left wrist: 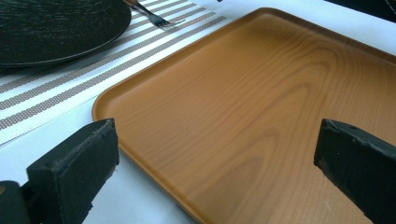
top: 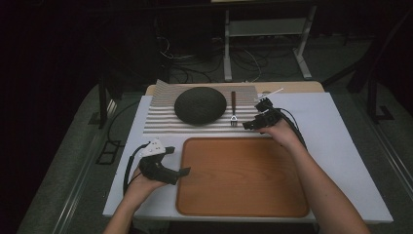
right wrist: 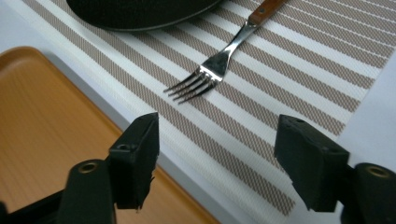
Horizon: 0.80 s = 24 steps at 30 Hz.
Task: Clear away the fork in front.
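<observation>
Bare wooden tray (top: 243, 178), seemingly bare plate (top: 200, 105)

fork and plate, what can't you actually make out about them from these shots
- Fork: the handle end is cut off by the top edge in the right gripper view; in the high view it is too small to show tine detail.
- Plate: cropped by the top and left edges in the left gripper view, so its full outline is lost; in the high view it is too dark to tell its surface or depth.

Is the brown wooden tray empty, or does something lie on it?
Empty: the brown wooden tray shows bare wood grain across its surface.
</observation>
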### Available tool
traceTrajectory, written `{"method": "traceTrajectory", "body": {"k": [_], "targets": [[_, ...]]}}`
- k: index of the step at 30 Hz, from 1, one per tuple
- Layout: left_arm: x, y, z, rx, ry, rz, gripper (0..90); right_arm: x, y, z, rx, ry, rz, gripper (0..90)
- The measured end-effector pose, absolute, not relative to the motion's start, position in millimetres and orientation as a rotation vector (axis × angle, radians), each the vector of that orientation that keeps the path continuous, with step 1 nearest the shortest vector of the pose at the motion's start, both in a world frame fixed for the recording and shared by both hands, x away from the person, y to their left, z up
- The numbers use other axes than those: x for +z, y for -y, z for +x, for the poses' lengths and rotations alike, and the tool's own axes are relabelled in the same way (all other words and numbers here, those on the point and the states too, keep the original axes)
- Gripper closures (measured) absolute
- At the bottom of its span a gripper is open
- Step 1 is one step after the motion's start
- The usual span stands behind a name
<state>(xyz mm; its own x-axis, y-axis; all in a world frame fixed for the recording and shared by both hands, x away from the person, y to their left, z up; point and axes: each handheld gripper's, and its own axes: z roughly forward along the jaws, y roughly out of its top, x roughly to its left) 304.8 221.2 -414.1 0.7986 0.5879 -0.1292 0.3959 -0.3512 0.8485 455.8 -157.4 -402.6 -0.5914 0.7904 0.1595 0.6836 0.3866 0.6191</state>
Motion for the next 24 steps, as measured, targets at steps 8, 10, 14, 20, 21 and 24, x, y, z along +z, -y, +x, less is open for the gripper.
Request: {"method": "traceTrajectory", "body": {"k": [8,10,14,20,21,24], "targets": [[-414.3,-221.7,305.8,0.238,-0.733,1.983,0.0,-400.1,144.8,473.7,0.936,-2.488,1.339,39.7],[-414.4,-221.6,306.1,0.237,-0.732,1.984,0.0,-399.6,141.2,480.8,0.921,-2.492,1.345,41.1],[-414.6,-221.7,306.4,0.236,-0.728,1.986,0.0,-399.3,133.4,494.2,0.892,-2.497,1.347,43.3],[-414.7,-221.9,307.0,0.236,-0.729,1.985,0.0,-401.0,121.4,511.1,0.849,-2.518,1.35,45.9],[-414.8,-221.8,307.0,0.235,-0.729,1.984,0.0,-401.3,119.0,514.5,0.835,-2.521,1.352,46.6],[-414.9,-222.0,307.3,0.236,-0.727,1.985,0.0,-403.4,112.2,528.7,0.803,-2.524,1.367,47.8]]}}
